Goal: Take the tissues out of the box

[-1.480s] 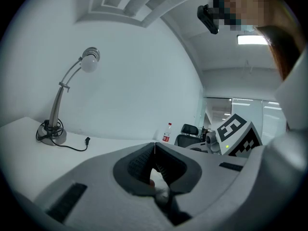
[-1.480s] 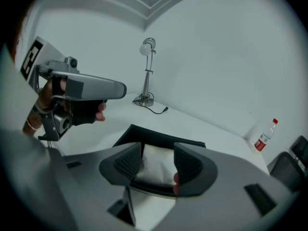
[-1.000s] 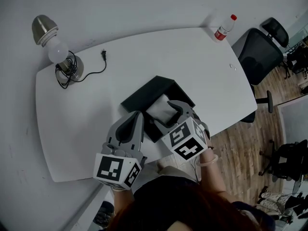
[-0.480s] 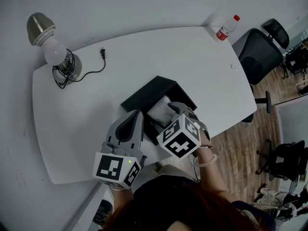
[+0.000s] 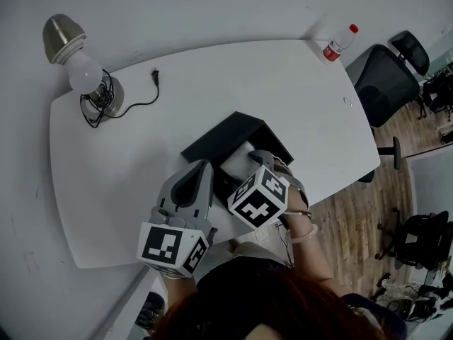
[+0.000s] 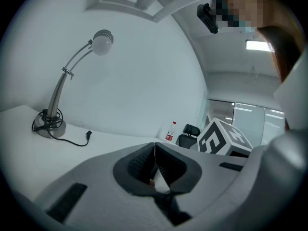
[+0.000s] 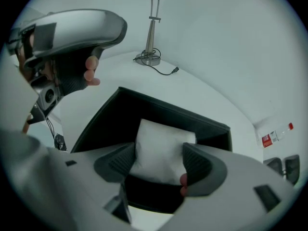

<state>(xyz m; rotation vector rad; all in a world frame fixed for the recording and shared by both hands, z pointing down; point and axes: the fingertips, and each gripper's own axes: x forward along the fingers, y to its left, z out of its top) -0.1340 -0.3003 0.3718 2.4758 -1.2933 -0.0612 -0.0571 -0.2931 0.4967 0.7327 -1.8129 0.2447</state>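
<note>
Tissues, a soft white pack [image 7: 161,143], lie in the open black box [image 7: 110,119] just beneath the right gripper [image 7: 159,162], framed by jaws that have just been opening wide and do not look clamped. The left gripper [image 6: 154,148] hovers alongside, jaws together and empty. Nothing is out; gripping and lifting remain.

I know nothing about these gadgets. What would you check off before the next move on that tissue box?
1. Right hand-held gripper open: ok; its jaws have just been opening, with the white tissue pack between them, seemingly not pinched.
2. Pack reachable in the open black box: ok.
3. Left hand-held gripper shut, empty, near the box: ok.
4. Box held down: not ok; nothing holds it.
5. Bare white table for setting tissues down: ok.
6. Silver desk lamp far from box: ok.
</note>
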